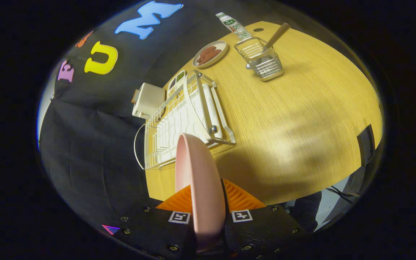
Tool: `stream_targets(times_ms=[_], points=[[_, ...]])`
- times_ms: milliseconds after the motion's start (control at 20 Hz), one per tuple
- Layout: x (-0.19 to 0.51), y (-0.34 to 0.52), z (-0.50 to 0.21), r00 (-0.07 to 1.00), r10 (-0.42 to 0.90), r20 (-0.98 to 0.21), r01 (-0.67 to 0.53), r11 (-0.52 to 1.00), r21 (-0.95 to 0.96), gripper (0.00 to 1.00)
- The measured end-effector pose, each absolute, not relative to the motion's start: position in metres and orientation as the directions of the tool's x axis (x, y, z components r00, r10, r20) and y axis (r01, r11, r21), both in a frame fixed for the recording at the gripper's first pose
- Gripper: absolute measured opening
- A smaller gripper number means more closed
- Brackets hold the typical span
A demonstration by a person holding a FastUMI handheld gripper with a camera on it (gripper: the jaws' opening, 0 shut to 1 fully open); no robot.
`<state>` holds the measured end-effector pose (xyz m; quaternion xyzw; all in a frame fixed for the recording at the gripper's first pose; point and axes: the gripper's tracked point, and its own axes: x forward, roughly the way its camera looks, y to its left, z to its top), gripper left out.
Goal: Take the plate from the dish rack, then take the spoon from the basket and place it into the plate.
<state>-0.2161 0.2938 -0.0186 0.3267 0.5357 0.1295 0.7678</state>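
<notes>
Wooden bench point(302, 119) carries the dish rack point(179, 122) near its edge; the fingers point(208, 202) grasp the pink plate point(200, 180) edge-on, above it.

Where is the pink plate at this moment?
In the gripper view, the pink plate stands on edge, clamped between the two fingers of the gripper, in front of the white dish rack.

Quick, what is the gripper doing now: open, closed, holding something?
Gripper: closed on the pink plate, held on edge between both fingers, above the table edge near the dish rack.
</notes>
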Motion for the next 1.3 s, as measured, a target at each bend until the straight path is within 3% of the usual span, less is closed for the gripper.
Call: stream_targets(times_ms=[250, 600, 700, 850, 1300], points=[[-0.223, 0.301, -0.066, 0.324, 0.567, -0.757, 0.158, 0.757, 0.634, 0.28], [-0.212, 0.322, -0.097, 0.308, 0.622, -0.720, 0.147, 0.717, 0.682, 0.28], [-0.207, 0.318, -0.100, 0.326, 0.601, -0.730, 0.163, 0.725, 0.670, 0.30], [-0.206, 0.304, -0.106, 0.327, 0.570, -0.754, 0.178, 0.746, 0.642, 0.52], [-0.196, 0.253, -0.091, 0.419, 0.513, -0.749, 0.216, 0.745, 0.632, 0.52]])
